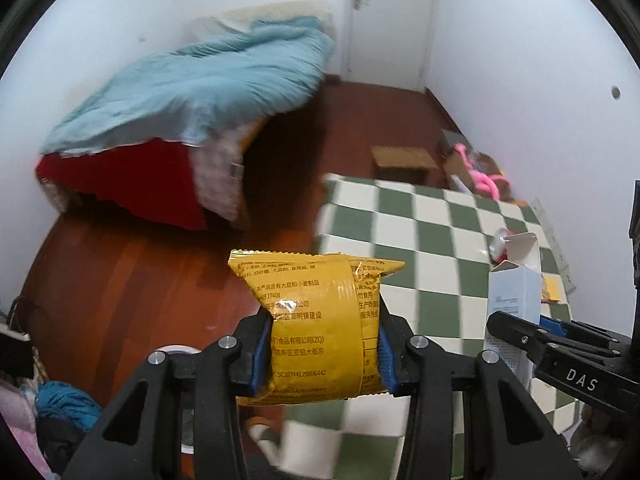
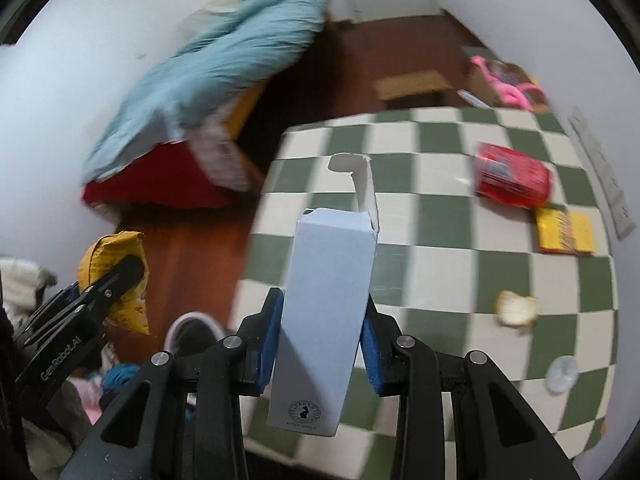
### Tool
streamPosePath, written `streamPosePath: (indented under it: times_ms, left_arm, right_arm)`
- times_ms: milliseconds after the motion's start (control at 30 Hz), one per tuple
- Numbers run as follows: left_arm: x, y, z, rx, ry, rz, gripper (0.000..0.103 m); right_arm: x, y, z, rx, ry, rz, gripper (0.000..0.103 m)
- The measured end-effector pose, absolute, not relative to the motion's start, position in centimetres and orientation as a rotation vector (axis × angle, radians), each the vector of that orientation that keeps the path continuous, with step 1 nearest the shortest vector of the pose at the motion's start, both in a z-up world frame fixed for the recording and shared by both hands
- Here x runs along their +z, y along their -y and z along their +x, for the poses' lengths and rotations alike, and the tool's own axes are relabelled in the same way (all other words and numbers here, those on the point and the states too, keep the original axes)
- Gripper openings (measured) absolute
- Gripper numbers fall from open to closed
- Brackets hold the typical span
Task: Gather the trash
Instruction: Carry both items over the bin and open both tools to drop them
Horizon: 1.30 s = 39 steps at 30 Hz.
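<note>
- The left tool [image 1: 325, 354] is pinching a yellow snack wrapper [image 1: 320, 320] between its blue pads [image 1: 263, 354], the packet held up off the desk's edge with the wooden floor [image 1: 120, 280] behind it.
- The right tool [image 2: 320, 344] clamps a white carton [image 2: 326, 312] by its sides; the carton stands upright in the grip, top flap torn open, above the near-left part of the desk.
- From the left wrist view the carton [image 1: 514, 300] shows at the right with the right tool [image 1: 560, 344] beside it; from the right wrist view the wrapper [image 2: 116, 272] sits low at the left in the left tool [image 2: 92, 292].
- On the green-and-white checked desk [image 2: 440, 240] lie a red can [image 2: 510, 180] on its side, a flat yellow packet [image 2: 564, 230] just beside it, a pale crumpled scrap [image 2: 516, 308] nearer in, and a small clear lid [image 2: 562, 374] near the front edge.
- Beyond the desk: a bed with a light blue duvet [image 1: 200, 92] over a red sheet [image 1: 140, 176], a small brown stool [image 1: 404, 160], and a box with pink items [image 2: 508, 84] by the white wall.
- Both views are motion-blurred.
</note>
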<state>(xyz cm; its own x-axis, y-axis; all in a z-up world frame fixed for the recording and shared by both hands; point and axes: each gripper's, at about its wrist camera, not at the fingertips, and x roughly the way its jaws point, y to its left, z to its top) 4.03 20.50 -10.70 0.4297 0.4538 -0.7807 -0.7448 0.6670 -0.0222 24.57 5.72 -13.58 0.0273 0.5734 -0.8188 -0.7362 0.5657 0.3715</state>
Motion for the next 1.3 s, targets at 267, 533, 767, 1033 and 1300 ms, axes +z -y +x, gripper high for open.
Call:
streamPosePath:
  times_ms: [267, 533, 767, 1033, 1300]
  left_arm:
    - [-10.8, -24.6, -6.2, 0.92, -0.806, -0.446, 0.039]
    - [-19.4, -31.1, -15.5, 1.0, -0.9, -0.692, 0.039]
    - [-29.0, -35.8, -19.8, 0.966, -0.986, -0.968, 0.039]
    - [-35.2, -38.4, -22.4, 1.005, -1.09, -1.077, 0.05]
    - [-34.9, -38.8, -25.7, 1.079, -1.063, -1.091, 0.093]
  right_arm:
    - [-12.6, -13.4, 14.0, 1.237, -1.171, -0.252, 0.038]
    - [-20.6, -22.9, 5.5, 1.312, -1.313, -0.443, 0.038]
    - [-30.2, -28.7, 1.3, 1.255, -1.518, -0.567, 0.038]
    - [-38.5, -32.8, -2.5, 1.191, -1.671, -0.679, 0.038]
    - [-42.9, -34.3, -3.6, 1.151, -1.767, -0.739, 0.075]
